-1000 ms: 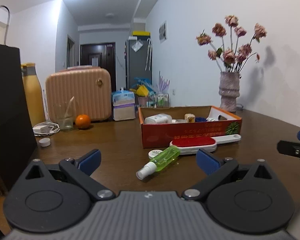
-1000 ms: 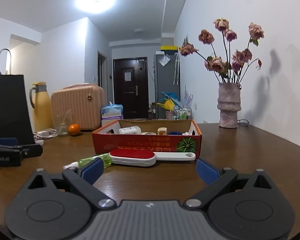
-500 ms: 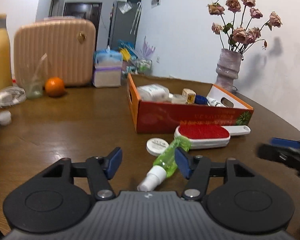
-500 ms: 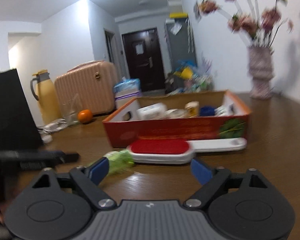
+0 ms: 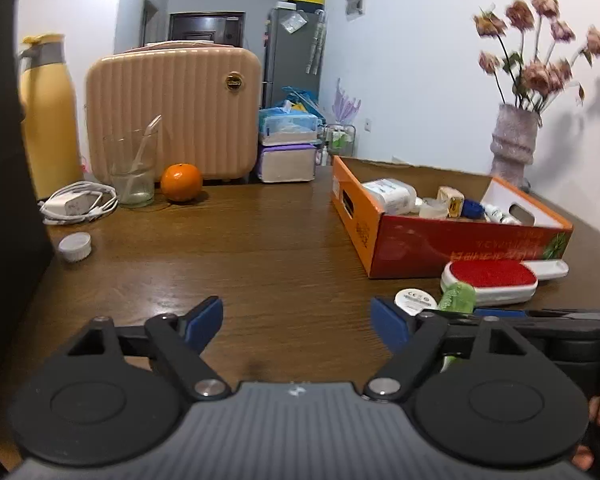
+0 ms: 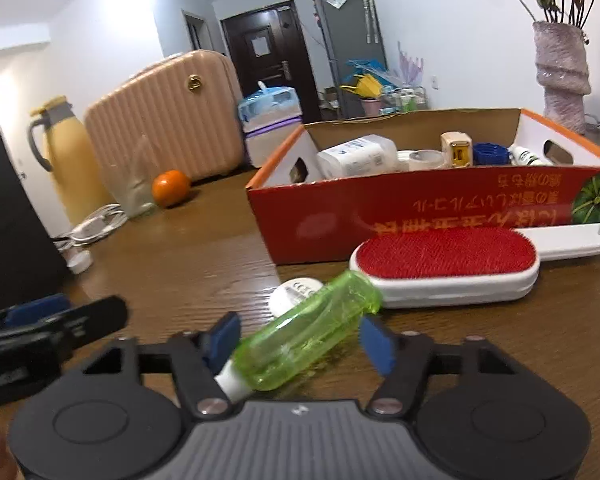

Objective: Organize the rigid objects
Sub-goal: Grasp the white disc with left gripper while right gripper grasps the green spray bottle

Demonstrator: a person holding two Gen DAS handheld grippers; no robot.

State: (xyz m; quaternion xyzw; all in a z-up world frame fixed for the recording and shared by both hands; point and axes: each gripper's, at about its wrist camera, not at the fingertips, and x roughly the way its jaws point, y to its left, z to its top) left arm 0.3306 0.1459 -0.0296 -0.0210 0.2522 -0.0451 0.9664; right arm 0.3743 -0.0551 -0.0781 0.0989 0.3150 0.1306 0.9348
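The right gripper (image 6: 300, 340) has its jaws around the green spray bottle (image 6: 308, 336), which lies slantwise on the wooden table (image 6: 204, 264), white cap toward the camera. The jaws have just been closing with the bottle between them; the left pad sits at the cap end, but a gap shows beside the right pad, so they are not yet clenched on it.

At 12 o'clock from the bottle, just beyond its far end, lies a small round white lid (image 6: 294, 294). At 1 o'clock the red-faced lint brush (image 6: 444, 264) rests with its white handle pointing to 3 o'clock, touching or just beside the bottle's tip. Behind the brush stands the orange cardboard box (image 6: 420, 216), which already holds a white bottle, a tape roll, a small yellow box and a blue cap.

The left gripper (image 5: 296, 320) hangs over bare table, jaws released with nothing between them, having just been opening. From its view, the right gripper crosses at 3 o'clock and hides most of the bottle.

Farther off, at 10 to 11 o'clock, are an orange (image 5: 181, 182), a glass (image 5: 132, 172), a white charger with cable (image 5: 76, 204), a yellow jug (image 5: 48, 116) and a peach suitcase (image 5: 172, 112). A vase of dried flowers (image 5: 514, 144) stands at 2 o'clock.
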